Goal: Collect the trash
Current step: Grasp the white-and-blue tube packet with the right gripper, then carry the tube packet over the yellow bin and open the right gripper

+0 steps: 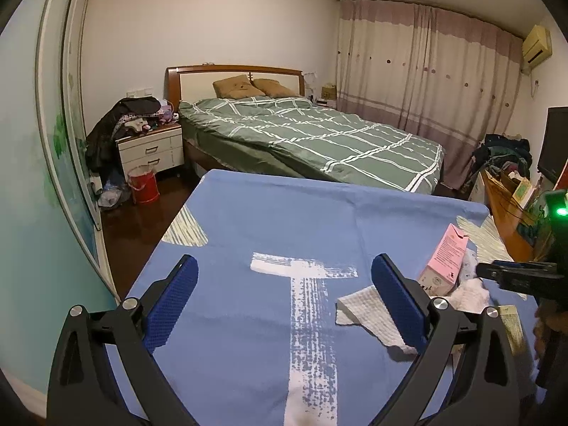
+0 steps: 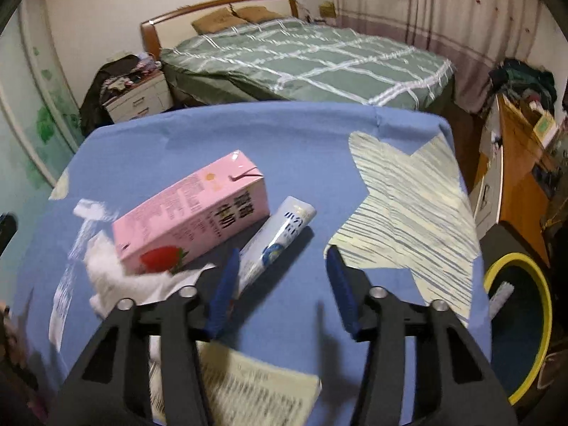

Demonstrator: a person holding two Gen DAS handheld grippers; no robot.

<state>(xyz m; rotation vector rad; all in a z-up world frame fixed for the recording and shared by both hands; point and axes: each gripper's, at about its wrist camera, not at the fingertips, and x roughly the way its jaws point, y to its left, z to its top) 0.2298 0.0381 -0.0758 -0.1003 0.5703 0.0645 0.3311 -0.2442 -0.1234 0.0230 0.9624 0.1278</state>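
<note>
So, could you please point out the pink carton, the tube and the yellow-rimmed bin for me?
pink carton [image 2: 191, 209]: right wrist view, on its long printed side.
tube [image 2: 284, 234]: right wrist view, mid-body.
yellow-rimmed bin [image 2: 545, 301]: right wrist view, on the yellow rim.

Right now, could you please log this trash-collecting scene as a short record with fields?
surface: table under a blue cloth
trash on the cloth: pink carton lying on its side, white tube beside it, paper towel
bin: yellow-rimmed bin off the table's right edge
left gripper: open, holding nothing
right gripper: open, nothing between its pads, the tube just ahead
</note>
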